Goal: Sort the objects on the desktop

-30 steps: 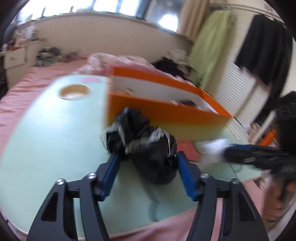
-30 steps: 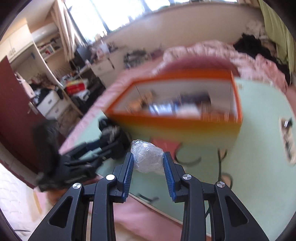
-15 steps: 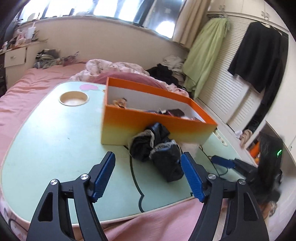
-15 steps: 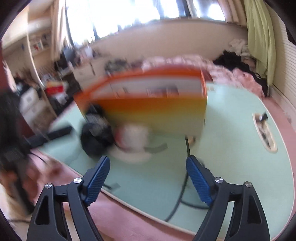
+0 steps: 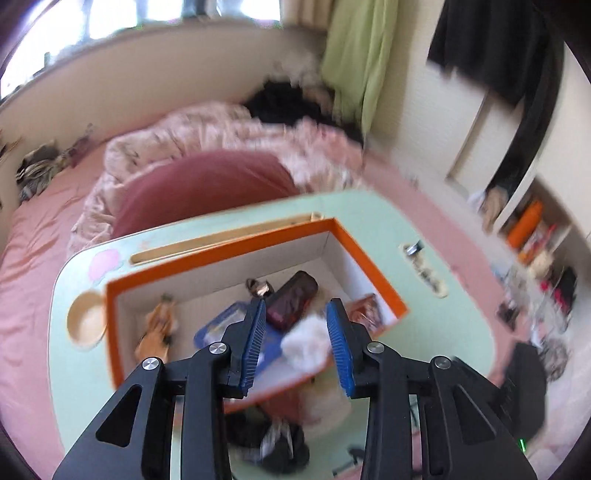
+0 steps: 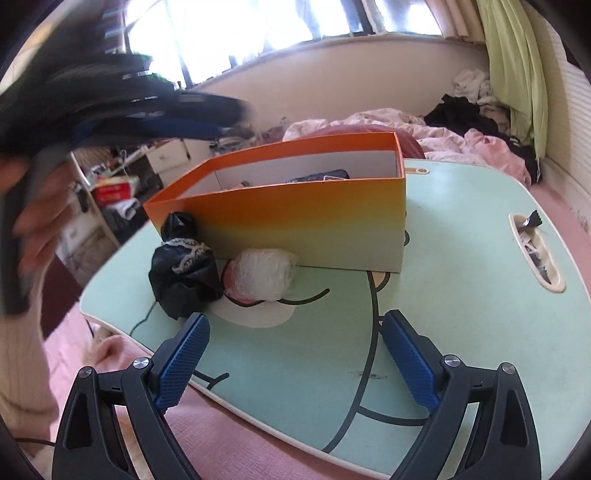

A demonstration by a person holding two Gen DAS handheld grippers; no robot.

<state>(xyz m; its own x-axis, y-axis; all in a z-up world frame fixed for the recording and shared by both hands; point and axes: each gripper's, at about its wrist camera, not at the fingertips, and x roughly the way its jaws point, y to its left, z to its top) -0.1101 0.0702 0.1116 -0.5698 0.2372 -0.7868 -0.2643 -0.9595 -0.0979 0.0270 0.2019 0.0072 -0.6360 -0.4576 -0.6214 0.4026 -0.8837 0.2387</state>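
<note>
- Above the orange box (image 5: 369,266), the left hand-held gripper (image 5: 297,347) has just been narrowing, grasping nothing.
- At 11 o'clock from the released right hand-held gripper (image 6: 295,362), the black bag (image 6: 184,273) touches the clear bundle (image 6: 264,273).

Place: home bedroom. Bed (image 5: 44,236) with pink sheet, crumpled pink quilt (image 6: 417,127). Small mint lap counter (image 6: 461,229) stands on bed. Green curtain (image 6: 513,55) beside window (image 6: 258,26). Black garment (image 5: 517,74) hangs at wardrobe. Cluttered shelves (image 6: 110,184) at wall.
</note>
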